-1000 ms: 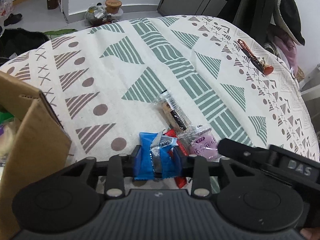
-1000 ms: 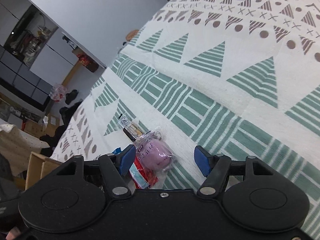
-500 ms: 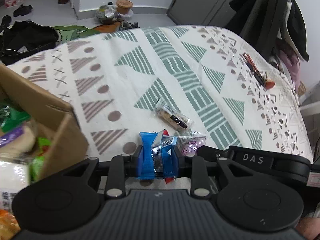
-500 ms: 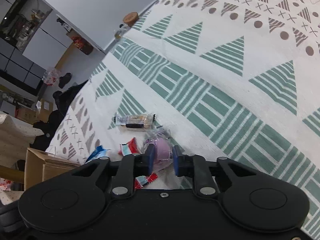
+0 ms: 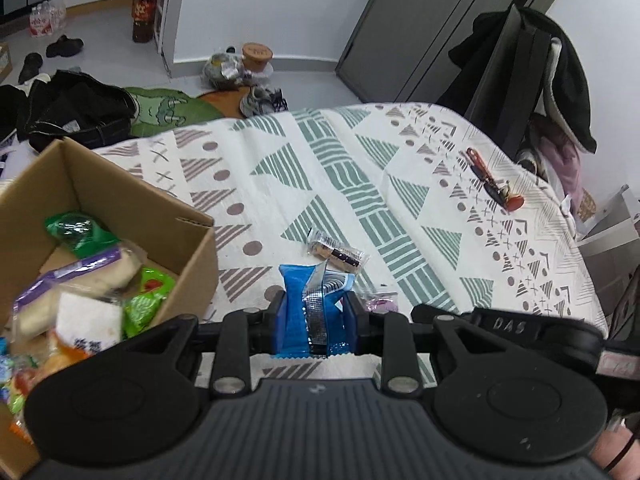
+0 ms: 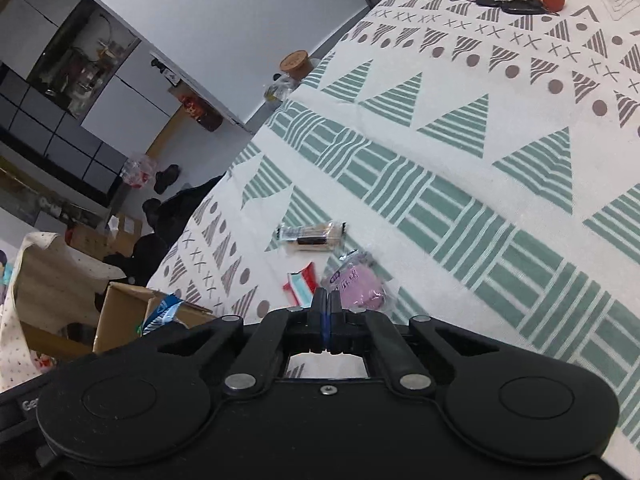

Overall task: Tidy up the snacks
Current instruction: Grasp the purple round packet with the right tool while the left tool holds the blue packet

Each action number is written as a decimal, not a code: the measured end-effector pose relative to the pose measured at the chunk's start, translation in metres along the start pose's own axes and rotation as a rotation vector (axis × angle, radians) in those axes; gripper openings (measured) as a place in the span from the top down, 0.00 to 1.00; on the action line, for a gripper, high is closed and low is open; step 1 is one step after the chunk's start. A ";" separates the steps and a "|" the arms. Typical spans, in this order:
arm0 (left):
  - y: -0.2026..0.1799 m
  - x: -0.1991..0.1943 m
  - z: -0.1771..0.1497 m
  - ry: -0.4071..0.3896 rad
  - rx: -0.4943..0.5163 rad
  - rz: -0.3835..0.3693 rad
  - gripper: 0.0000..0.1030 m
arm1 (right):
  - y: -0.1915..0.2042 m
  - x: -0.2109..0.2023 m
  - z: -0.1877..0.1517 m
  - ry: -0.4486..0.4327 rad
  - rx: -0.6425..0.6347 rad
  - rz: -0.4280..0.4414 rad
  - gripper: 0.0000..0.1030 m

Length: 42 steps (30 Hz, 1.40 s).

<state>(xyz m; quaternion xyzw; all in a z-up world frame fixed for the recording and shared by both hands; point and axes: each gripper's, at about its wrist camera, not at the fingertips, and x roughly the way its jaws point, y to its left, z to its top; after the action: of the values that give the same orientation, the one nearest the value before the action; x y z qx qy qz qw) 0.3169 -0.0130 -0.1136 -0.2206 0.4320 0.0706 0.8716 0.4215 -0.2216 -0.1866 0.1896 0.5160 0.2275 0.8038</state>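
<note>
Pinching the blue snack packet across its middle, the left gripper carries it above the table, beside the cardboard box. It looks light, soft and crinkly, probably slippery foil, so a mid-body hold suits it. Its long axis points straight ahead along the fingers. The right gripper is pressed together, empty, just short of the purple snack.
</note>
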 end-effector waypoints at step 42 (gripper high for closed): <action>0.021 0.011 0.016 -0.004 -0.054 -0.024 0.73 | 0.041 0.022 0.007 0.039 -0.218 -0.134 0.73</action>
<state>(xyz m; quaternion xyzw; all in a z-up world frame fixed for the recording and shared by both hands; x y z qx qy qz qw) 0.3284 0.0124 -0.1208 -0.2493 0.4255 0.0721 0.8669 0.4294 -0.1759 -0.1780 0.0616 0.5151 0.2316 0.8230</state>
